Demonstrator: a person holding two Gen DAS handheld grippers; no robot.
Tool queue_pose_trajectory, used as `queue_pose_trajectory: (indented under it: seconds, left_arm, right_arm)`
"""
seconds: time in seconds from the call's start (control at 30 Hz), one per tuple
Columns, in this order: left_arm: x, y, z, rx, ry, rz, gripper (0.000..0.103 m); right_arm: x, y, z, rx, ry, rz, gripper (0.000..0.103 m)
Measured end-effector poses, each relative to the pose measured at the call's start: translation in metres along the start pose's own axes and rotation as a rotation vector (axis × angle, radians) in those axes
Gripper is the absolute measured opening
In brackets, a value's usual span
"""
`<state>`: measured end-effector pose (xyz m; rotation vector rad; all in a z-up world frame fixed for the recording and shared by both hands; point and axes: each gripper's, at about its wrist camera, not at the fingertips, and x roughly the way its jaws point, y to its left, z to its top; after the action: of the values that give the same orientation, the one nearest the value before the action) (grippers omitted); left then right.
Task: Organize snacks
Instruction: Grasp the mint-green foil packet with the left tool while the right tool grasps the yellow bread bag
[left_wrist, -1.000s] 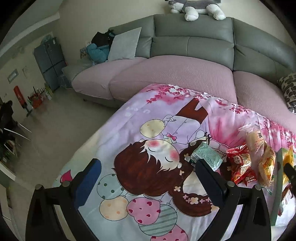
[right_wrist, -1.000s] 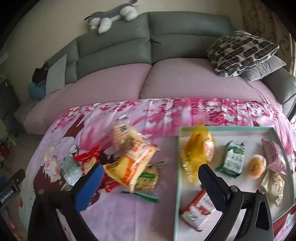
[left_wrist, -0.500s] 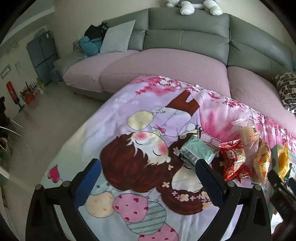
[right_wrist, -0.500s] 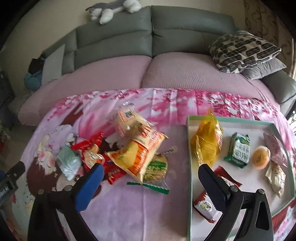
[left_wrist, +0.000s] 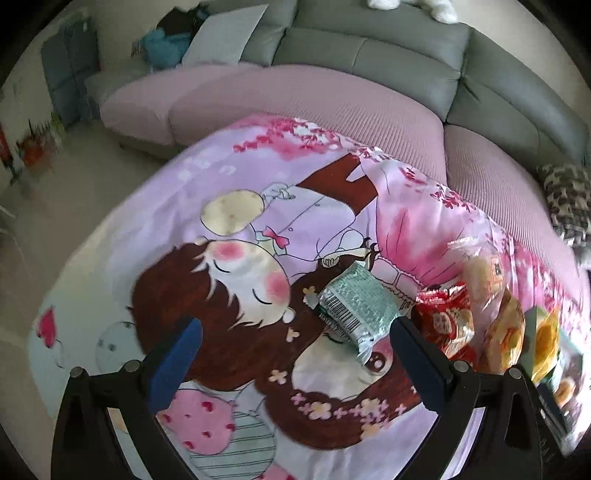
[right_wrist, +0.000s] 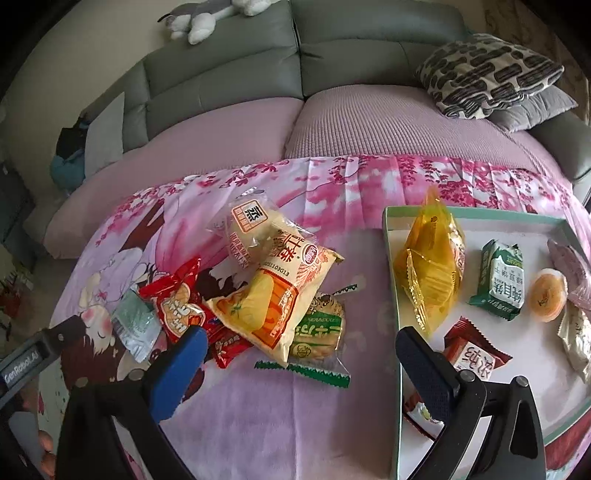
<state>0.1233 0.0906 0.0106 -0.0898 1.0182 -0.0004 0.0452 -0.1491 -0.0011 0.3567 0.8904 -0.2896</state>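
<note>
While the tray (right_wrist: 391, 258) already held several snacks, a loose heap (right_wrist: 273, 295) lay beside it on the desk. Both left tongs (left_wrist: 295, 354) and right tongs (right_wrist: 299, 354) hung spread, empty. The slick mint packet (left_wrist: 356, 304) risked sliding off under a shallow pinch.

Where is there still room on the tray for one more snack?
The tray has bare white floor along its far edge, behind the green packet and the round orange cake. There is also a bare patch near the front, right of the red packet. Its left side is crowded by the big yellow bag.
</note>
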Motion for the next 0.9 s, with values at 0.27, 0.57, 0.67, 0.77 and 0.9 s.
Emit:
queue_pose_trajectory:
  seconds: [0.27,0.57,0.67,0.77,0.9]
  left_arm:
    - [0.03,-0.015,0.009,-0.047,0.027,-0.048,0.101]
    - [0.059,-0.026,0.012,-0.034,0.078,-0.065,0.101]
    - [0.065,-0.028,0.012,-0.027,0.088,-0.068,0.101]
    - [0.072,-0.03,0.009,-0.025,0.114,-0.066,0.1]
    - [0.075,-0.031,0.007,-0.023,0.126,-0.057,0.096]
  right_arm:
    - [0.011,0.002,0.012,0.052,0.001,0.057,0.102]
    - [0.044,-0.004,0.03,0.169,0.109,0.135,0.087]
    - [0.048,-0.008,0.033,0.197,0.111,0.127,0.083]
    - [0.051,-0.009,0.034,0.204,0.121,0.112,0.08]
    - [0.053,-0.01,0.036,0.209,0.125,0.102,0.077]
